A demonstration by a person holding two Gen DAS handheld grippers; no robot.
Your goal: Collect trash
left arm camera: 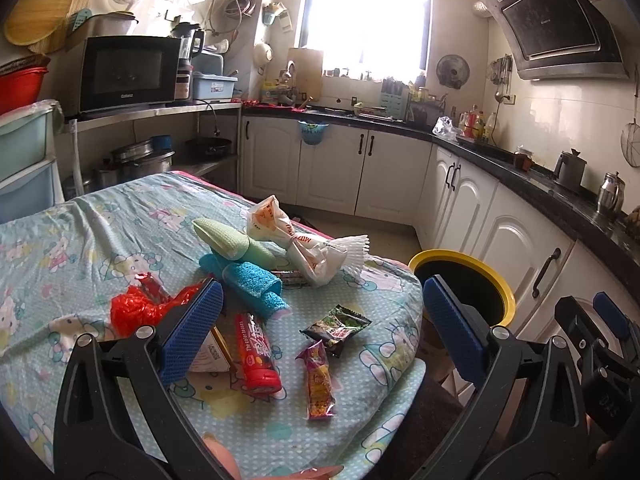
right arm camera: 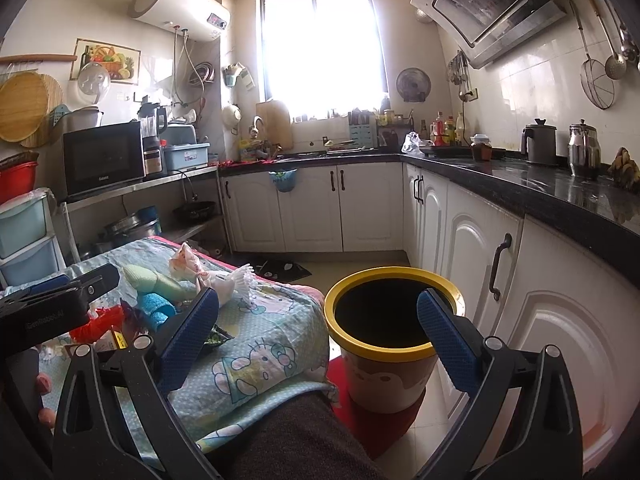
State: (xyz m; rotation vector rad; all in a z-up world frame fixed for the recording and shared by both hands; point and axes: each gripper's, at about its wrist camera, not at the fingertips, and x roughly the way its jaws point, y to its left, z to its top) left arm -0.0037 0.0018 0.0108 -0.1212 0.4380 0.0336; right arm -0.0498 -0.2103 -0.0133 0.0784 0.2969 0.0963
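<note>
Trash lies on a table under a cartoon-print cloth (left arm camera: 80,240): a red snack tube (left arm camera: 259,354), a pink-yellow wrapper (left arm camera: 318,384), a dark snack packet (left arm camera: 338,326), a crumpled red bag (left arm camera: 138,308), blue (left arm camera: 256,282) and green foam sleeves (left arm camera: 228,240), and a knotted white bag (left arm camera: 296,244). A yellow-rimmed bin (right arm camera: 390,320) stands on the floor right of the table. My left gripper (left arm camera: 324,322) hovers open above the wrappers, holding nothing. My right gripper (right arm camera: 318,322) is open over the gap between table edge and bin, nothing between its fingers.
White cabinets (right arm camera: 496,264) with a black counter (right arm camera: 540,188) run along the right and back walls. A microwave (left arm camera: 128,74) sits on a shelf at left, beside plastic drawers (left arm camera: 24,160). A red mat (right arm camera: 372,428) lies under the bin. A dark trouser leg (right arm camera: 296,440) is at the bottom.
</note>
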